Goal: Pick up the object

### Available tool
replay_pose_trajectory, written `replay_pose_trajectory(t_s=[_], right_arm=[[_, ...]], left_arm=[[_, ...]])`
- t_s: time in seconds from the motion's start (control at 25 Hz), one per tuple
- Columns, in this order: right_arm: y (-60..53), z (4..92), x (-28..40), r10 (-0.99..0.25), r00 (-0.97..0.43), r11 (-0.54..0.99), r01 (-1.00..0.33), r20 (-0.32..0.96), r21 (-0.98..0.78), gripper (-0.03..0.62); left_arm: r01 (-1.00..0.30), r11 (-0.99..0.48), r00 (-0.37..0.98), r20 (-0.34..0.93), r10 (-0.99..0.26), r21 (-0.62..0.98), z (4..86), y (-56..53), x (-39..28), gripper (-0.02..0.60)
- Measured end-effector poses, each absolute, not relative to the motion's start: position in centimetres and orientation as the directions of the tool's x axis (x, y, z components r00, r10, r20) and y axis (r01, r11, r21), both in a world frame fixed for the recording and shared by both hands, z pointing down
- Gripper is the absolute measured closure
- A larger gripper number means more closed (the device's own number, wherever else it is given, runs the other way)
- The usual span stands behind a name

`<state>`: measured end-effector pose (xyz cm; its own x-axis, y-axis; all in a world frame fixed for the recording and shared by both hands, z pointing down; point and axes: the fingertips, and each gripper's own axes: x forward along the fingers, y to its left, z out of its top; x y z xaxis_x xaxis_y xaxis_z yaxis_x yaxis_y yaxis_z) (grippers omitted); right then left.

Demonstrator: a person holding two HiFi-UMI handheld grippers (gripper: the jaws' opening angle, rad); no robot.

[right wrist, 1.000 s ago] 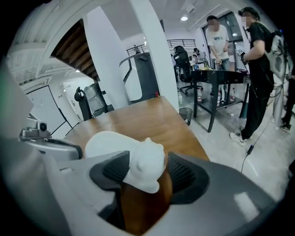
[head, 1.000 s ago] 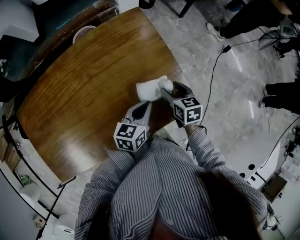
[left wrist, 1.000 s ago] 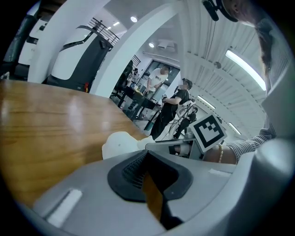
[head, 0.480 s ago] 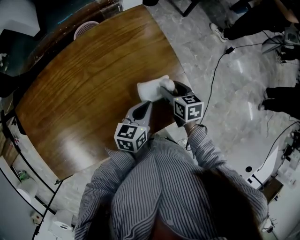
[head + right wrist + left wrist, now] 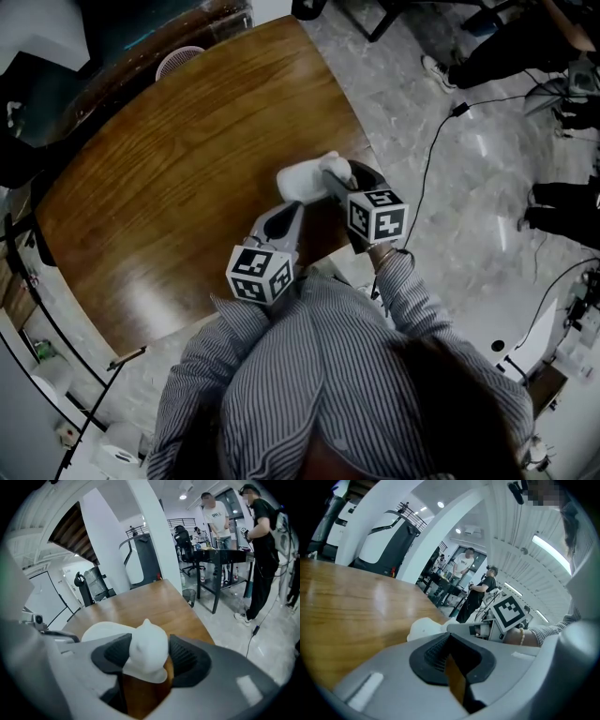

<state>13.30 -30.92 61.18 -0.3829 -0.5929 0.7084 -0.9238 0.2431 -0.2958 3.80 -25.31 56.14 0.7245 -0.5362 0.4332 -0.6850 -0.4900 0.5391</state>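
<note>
White object (image 5: 146, 656) sits clamped between my right gripper's (image 5: 334, 176) ribbed pads, over the wooden surface (image 5: 169, 169) near its 4 o'clock edge. My left gripper (image 5: 452, 651) (at the object's 7 o'clock) is clenched on nothing.

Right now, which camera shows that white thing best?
The right gripper view: the white thing sits large and central, clamped between the jaws. The head view shows it small, from above, partly covered; the left gripper view catches only a low sliver.
</note>
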Motion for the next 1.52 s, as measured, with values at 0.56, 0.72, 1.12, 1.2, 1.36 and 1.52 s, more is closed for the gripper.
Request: replay_pose_trajectory(t_s=[0.56, 0.72, 1.12, 1.2, 1.36, 1.52], right_arm=[[-31.5, 49.6, 13.5, -0.793, -0.329, 0.340, -0.937, 0.512, -0.076, 0.342], [-30.4, 45.9, 13.2, -0.842, -0.329, 0.347, -0.937, 0.427, -0.039, 0.344], [-27.2, 43.0, 11.0, -0.843, -0.377, 0.440, -0.894, 0.384, 0.089, 0.345], [-27.1, 43.0, 10.6, -0.841, -0.384, 0.450, -0.887, 0.380, 0.100, 0.345], [-27.1, 42.9, 10.3, -0.843, -0.393, 0.456, -0.884, 0.367, 0.101, 0.345], [-26.9, 42.9, 10.0, -0.843, -0.394, 0.456, -0.885, 0.365, 0.096, 0.345]], left_arm=[[-0.705, -0.584, 0.692, 0.210, -0.690, 0.403, 45.0, -28.0, 1.1, 0.584], [-0.736, -0.571, 0.656, 0.176, -0.734, 0.364, 43.2, -27.9, -0.5, 0.584], [-0.782, -0.526, 0.597, 0.160, -0.786, 0.334, 42.0, -27.7, -2.7, 0.584], [-0.785, -0.523, 0.595, 0.170, -0.785, 0.333, 42.2, -27.6, -2.6, 0.584], [-0.785, -0.532, 0.600, 0.175, -0.781, 0.319, 42.2, -27.4, -2.4, 0.584], [-0.786, -0.529, 0.601, 0.191, -0.776, 0.321, 42.6, -27.2, -2.6, 0.584]])
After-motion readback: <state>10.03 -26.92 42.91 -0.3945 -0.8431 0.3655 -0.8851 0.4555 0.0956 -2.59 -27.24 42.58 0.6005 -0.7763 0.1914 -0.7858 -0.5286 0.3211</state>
